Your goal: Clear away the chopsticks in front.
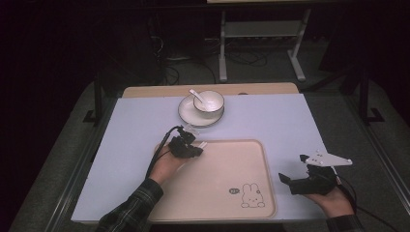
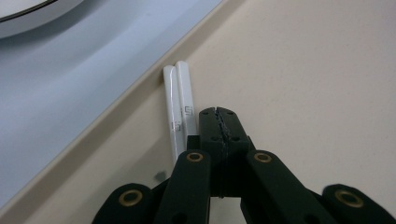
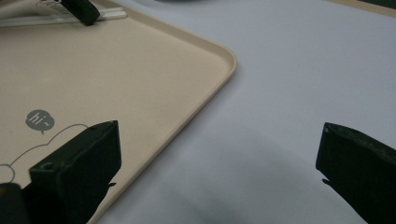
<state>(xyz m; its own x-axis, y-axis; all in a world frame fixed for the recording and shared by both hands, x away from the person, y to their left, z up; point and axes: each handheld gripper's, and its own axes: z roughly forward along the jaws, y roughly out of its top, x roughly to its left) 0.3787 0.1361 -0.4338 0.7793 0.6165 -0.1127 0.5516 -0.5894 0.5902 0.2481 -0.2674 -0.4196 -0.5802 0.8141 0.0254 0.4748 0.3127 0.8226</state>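
Two white chopsticks [image 2: 180,107] lie side by side on the beige tray [image 2: 303,70], just inside its rim at the far left corner. My left gripper [image 2: 219,114] is shut, pads pressed together with nothing between them. It sits low over the tray with the chopsticks along its left jaw. In the high view the left gripper [image 1: 196,149] is at that tray corner [image 1: 164,145], beside the chopstick tips [image 1: 203,144]. My right gripper [image 1: 293,168] is held open over the mat, right of the tray. In the right gripper view its jaws [image 3: 215,163] stand wide apart with nothing between them.
A white bowl [image 1: 209,101] with a white spoon [image 1: 197,96] in it stands on a white plate [image 1: 193,118] beyond the tray. The tray [image 3: 140,60] bears a rabbit drawing [image 1: 252,195]. A pale mat [image 1: 290,121] covers the table. A metal stand [image 1: 261,34] is behind.
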